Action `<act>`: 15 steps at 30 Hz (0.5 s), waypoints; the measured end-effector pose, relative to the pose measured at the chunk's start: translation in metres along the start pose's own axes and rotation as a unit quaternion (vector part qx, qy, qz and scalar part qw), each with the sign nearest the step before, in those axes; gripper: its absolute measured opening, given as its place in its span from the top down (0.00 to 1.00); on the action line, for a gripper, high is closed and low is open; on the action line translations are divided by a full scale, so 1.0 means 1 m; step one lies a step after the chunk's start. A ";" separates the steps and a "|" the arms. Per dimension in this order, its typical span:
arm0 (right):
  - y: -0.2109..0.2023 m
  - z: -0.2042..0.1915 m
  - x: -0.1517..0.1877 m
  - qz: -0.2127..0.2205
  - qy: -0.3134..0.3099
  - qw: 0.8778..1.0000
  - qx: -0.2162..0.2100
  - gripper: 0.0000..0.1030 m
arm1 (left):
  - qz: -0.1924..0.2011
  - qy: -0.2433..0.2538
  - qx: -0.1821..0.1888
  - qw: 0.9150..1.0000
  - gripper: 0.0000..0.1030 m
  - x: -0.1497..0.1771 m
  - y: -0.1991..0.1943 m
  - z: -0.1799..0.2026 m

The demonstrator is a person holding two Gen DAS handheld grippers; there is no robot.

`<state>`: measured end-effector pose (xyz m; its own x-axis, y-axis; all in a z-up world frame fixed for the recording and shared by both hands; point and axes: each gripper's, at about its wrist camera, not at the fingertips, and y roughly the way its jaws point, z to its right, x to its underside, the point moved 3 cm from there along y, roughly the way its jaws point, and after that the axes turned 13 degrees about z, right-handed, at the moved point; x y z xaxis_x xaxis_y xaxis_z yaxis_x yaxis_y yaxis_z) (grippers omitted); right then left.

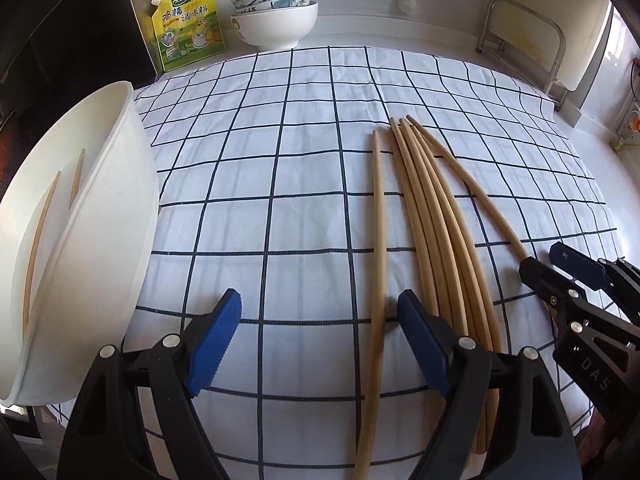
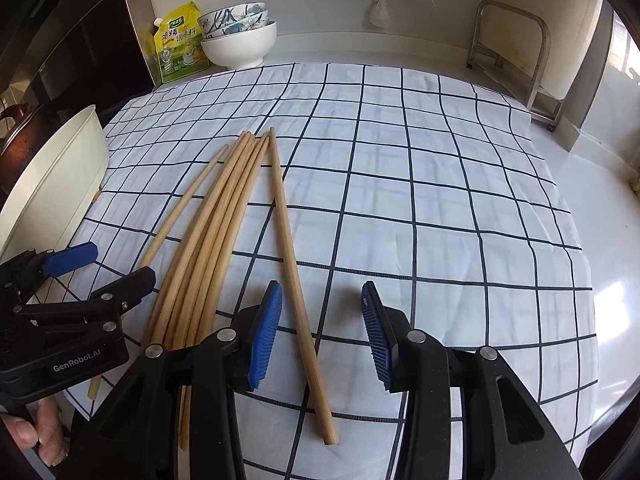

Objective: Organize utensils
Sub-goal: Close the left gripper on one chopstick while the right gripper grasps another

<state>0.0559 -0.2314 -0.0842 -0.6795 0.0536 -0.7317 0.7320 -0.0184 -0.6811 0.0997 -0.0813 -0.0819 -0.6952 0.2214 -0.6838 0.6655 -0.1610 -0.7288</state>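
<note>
Left hand-held gripper (image 1: 316, 344), black frame with blue ribbed pads: jaws wide apart, nothing between the pads, hovering low over the cloth. One loose pale wooden chopstick (image 1: 376, 260) lying partly inside the gap, close to the right-side pad, not touched as far as visible.

Right hand-held gripper (image 2: 322, 336), same build: jaws partly apart, clamped on nothing. One separate pale wooden chopstick (image 2: 298, 292) running through the gap, nearer the left-side pad; contact not clear.

Further out: bundle of pale wooden chopsticks (image 2: 212, 240) fanned on the white cloth with dark grid lines (image 2: 420, 208), tips nearly converging at the far end, lying between the two grippers. White plastic tub (image 1: 92, 240) at the left edge of the desk, two chopsticks (image 1: 44, 232) already inside, so task judged partly done, most sticks left on the cloth.

Background: yellow seasoning pouch (image 1: 188, 24), stacked white and blue-patterned bowls (image 1: 276, 12), metal rack (image 2: 516, 56).

Risks, as judgement:
- Closing off-centre on a round stick: likely roll out or pivot, slip on lift.
- Grabbing near one end: stick tilting, dropping short of the tub.
- Pad snagging the loose cloth: whole bundle dragged or scattered.
- Grippers working close together over the bundle: frames colliding.
- Sticks rolling off the near edge if nudged.
</note>
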 end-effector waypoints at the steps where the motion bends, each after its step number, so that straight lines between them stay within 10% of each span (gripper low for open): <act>1: 0.001 -0.002 0.000 0.001 -0.007 1.000 0.003 0.61 | 0.001 0.000 0.000 1.000 0.24 -0.001 0.001 0.001; 12: -0.001 -0.018 0.002 0.004 -0.046 0.999 -0.009 0.94 | 0.004 0.001 0.044 0.999 0.93 0.001 -0.008 0.016; 15: -0.003 -0.012 0.003 0.003 -0.015 1.000 -0.025 0.94 | -0.003 -0.011 0.058 0.998 0.93 0.001 -0.009 0.013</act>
<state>0.0522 -0.2187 -0.0842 -0.6760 0.0241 -0.7365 0.7369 0.0304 -0.6754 0.0898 -0.0922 -0.0767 -0.7058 0.2009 -0.6794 0.6265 -0.2708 -0.7309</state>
